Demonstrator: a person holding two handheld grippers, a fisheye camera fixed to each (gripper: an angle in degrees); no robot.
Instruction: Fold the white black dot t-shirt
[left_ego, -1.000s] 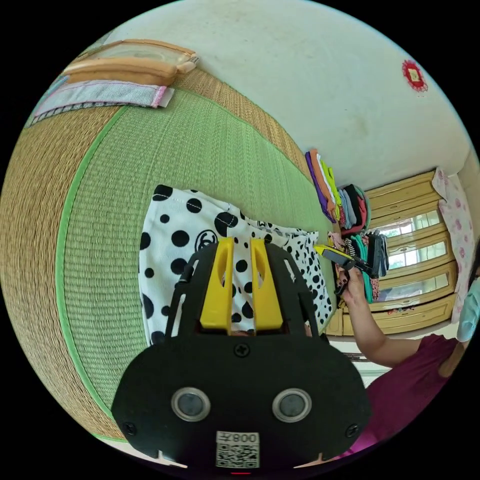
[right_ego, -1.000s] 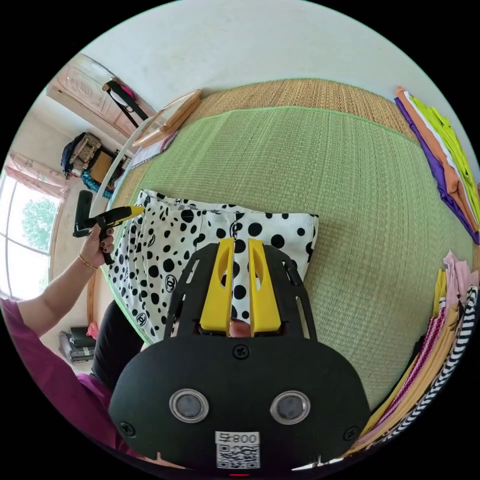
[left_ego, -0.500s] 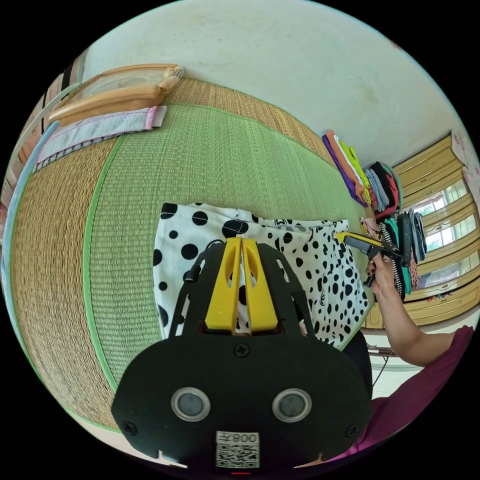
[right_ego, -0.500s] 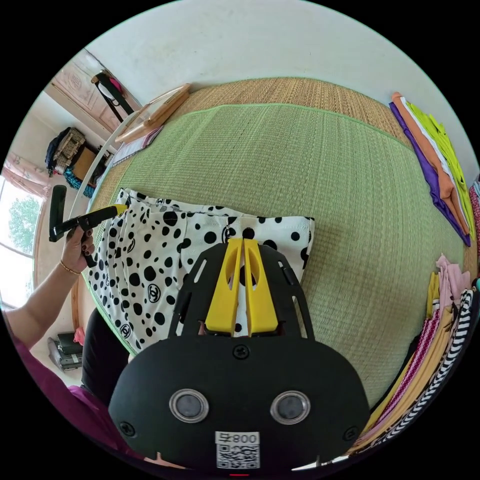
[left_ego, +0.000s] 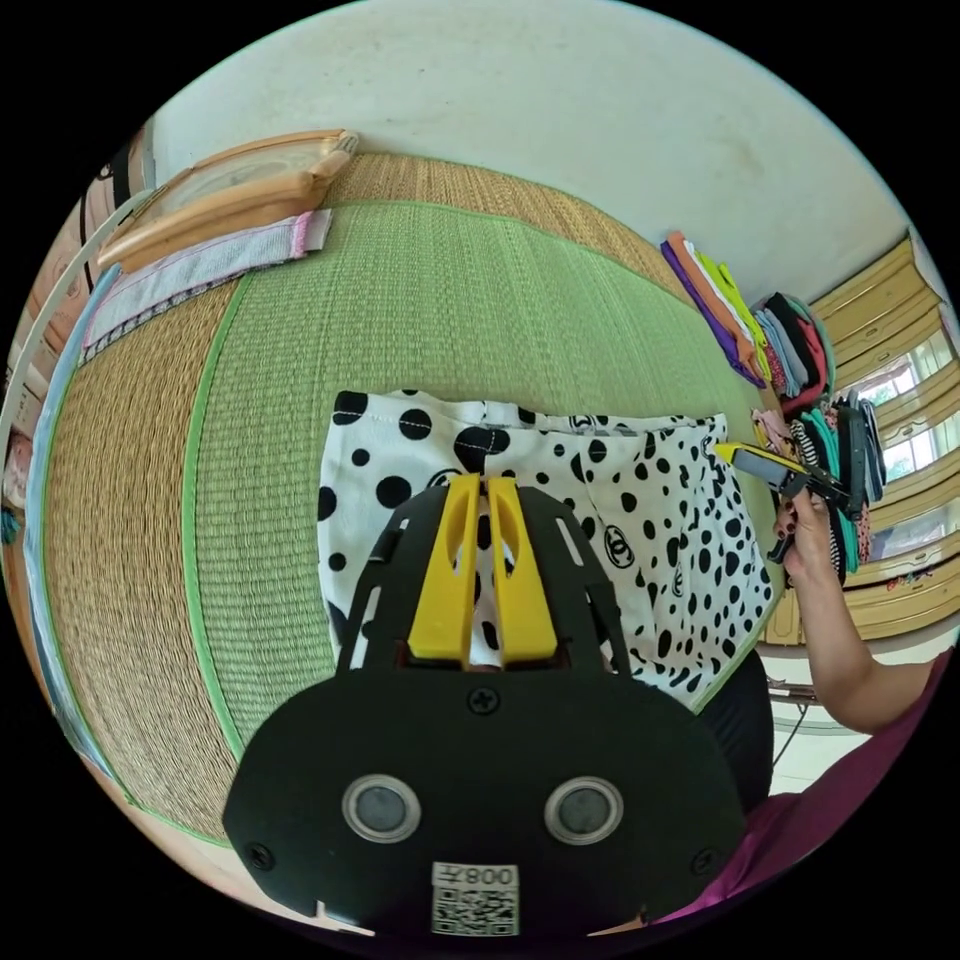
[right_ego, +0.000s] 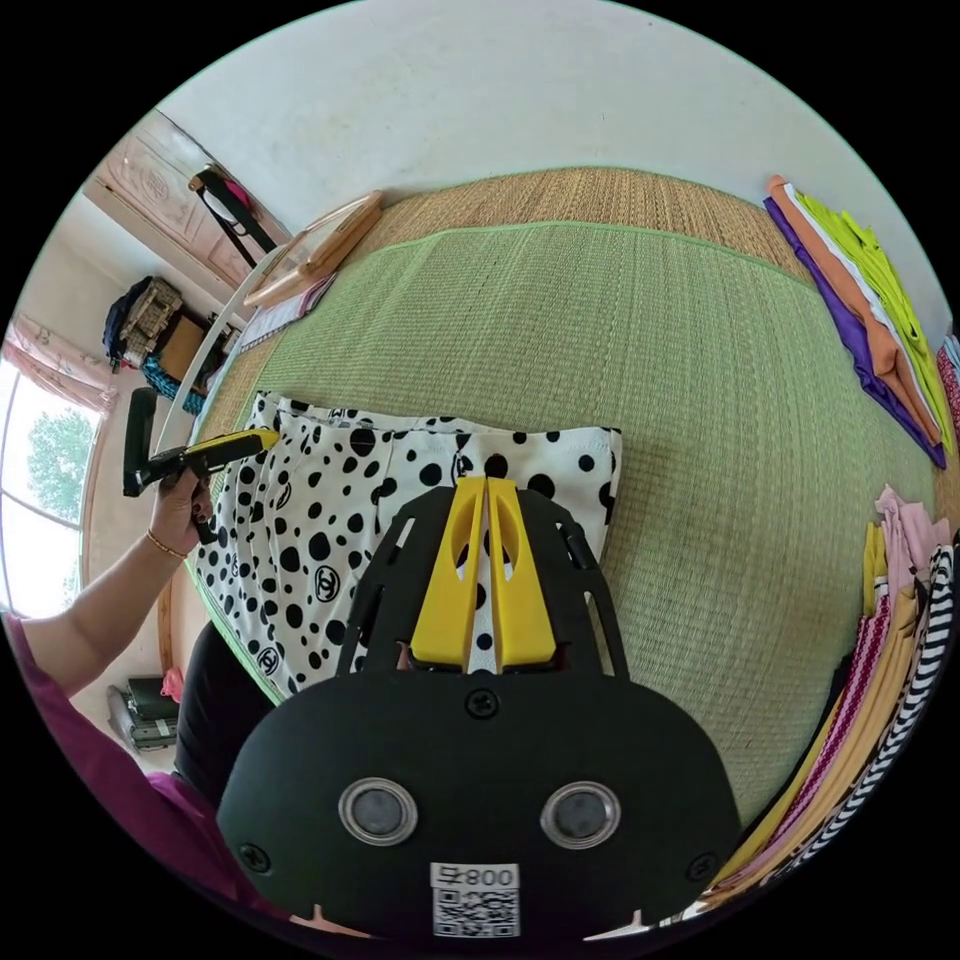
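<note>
The dotted t-shirt (left_ego: 640, 520) lies folded at frame centre on the green mat (left_ego: 420, 310). Left tool (left_ego: 478, 490) and right tool (right_ego: 484, 490) each have jaws nearly closed above it; whether they grip is unclear.

Around me — green woven mat (left_ego: 420, 300); folded bright clothes stacked (right_ego: 870, 300) at its far edge; wooden frame (left_ego: 230, 185); striped garments (right_ego: 900, 690) beside my view.

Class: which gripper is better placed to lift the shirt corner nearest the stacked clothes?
Probably the right gripper: its tips sit at that corner of the shirt, toward the stacked clothes. The left gripper is at the opposite corner.
</note>
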